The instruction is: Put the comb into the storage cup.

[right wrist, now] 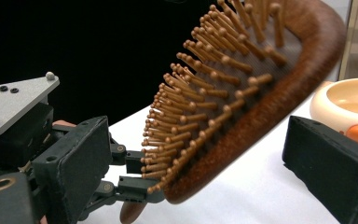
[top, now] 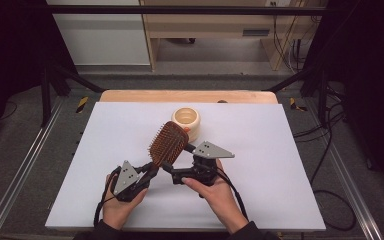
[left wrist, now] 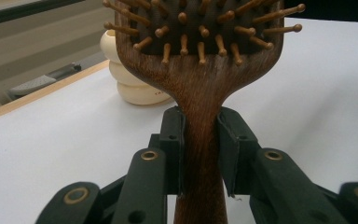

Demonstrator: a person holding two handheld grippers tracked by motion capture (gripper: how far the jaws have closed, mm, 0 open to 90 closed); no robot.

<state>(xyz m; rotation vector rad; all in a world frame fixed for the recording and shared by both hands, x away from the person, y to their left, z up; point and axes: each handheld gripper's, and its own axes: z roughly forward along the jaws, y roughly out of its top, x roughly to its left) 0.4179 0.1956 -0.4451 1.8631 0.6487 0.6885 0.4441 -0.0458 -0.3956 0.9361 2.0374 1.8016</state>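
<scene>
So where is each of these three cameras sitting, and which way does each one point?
High view: above the person's side, looking forward and down at the table; both hands, left gripper, right gripper.
Left gripper view: along its jaws, clamped on the hairbrush handle.
Right gripper view: between its open jaws toward the brush head.
Shared: hairbrush, cream bowl.

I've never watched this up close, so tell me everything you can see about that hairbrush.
The hairbrush is a paddle brush of dark reddish-brown wood, with a dark pad full of lighter, round-tipped wooden pins. It is held off the white table, head tilted toward the cream bowl. The left gripper has its jaws shut on the handle; the right gripper has open jaws on either side of the head.
</scene>
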